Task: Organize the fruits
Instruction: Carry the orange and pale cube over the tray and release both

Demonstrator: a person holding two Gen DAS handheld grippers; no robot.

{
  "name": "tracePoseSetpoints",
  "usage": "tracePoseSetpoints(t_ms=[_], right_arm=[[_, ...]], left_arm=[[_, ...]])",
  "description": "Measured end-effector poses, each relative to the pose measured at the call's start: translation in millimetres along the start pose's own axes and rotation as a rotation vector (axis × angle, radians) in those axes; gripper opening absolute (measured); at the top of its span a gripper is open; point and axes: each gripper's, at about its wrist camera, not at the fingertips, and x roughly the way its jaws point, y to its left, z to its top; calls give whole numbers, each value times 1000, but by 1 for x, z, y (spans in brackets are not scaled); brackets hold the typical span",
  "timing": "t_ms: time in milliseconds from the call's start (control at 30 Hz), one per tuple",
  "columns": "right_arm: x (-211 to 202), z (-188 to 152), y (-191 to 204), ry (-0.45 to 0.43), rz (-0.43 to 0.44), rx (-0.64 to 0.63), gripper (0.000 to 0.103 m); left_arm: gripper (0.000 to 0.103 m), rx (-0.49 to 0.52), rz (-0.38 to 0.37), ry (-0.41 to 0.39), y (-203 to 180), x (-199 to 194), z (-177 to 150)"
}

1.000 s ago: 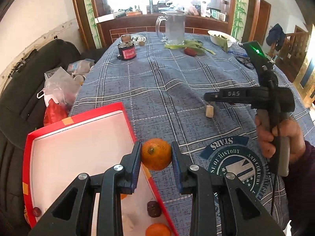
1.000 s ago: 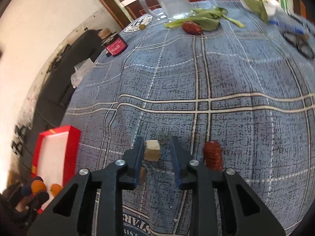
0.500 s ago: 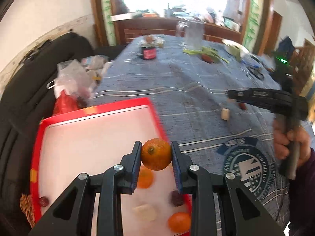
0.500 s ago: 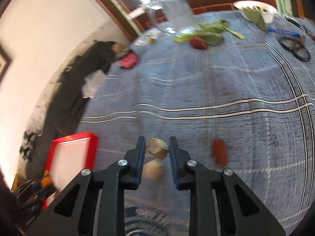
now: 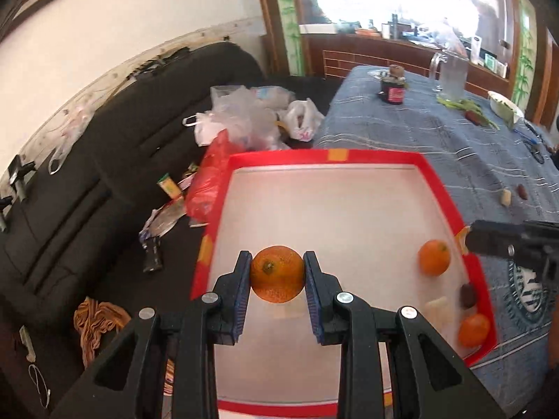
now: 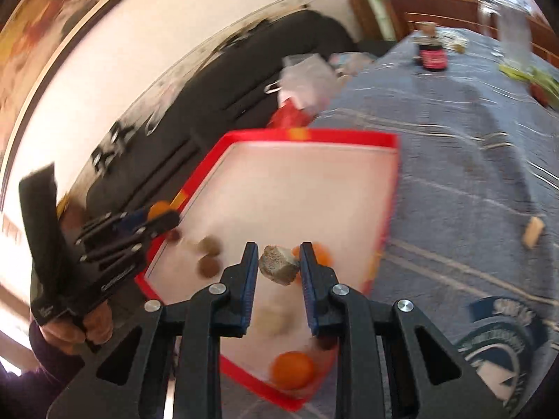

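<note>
My left gripper [image 5: 277, 272] is shut on an orange [image 5: 277, 274], held over the near left part of the red-rimmed white tray [image 5: 349, 155]. Inside the tray lie two more oranges [image 5: 434, 257], [image 5: 474, 330], a dark fruit [image 5: 467, 295] and a pale chunk [image 5: 436, 309]. My right gripper [image 6: 278, 265] is shut on a beige-grey chunk [image 6: 278, 264] above the tray [image 6: 314, 136], near its right side. Below it sit an orange [image 6: 292, 370] and brown round fruits [image 6: 209, 265]. In the right wrist view the left gripper [image 6: 153, 218] shows at the tray's left rim.
A pale chunk [image 5: 505, 197] and a dark red fruit [image 5: 521, 191] lie on the blue checked tablecloth [image 5: 436, 132] right of the tray. Farther back stand a jar [image 5: 394, 91], a glass pitcher [image 5: 452, 75], greens and a bowl. Plastic bags [image 5: 244, 118] lie on a black sofa left of the table.
Both grippers swung left from the tablecloth to above the tray, each carrying its load: the left the orange, the right the beige chunk lifted off the cloth.
</note>
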Motion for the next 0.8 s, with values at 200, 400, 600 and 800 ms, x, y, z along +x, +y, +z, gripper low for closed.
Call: tracePoseSetpoints(t_ms=[200,400,600,800], right_arm=[[32,-14,31,67,-32,-95,26],[54,-23,43,116,-62,-141,27],[59,-22,42,132,-70,-140,27],[57,-21,39,133,-75,-132,27]], left_arm=[[29,-4,21,6,6,7,-10],[29,9,42,11,8,11,-20],[30,27,91,-2,6,9,-22],[31,33,120,-5,5,10,-25]])
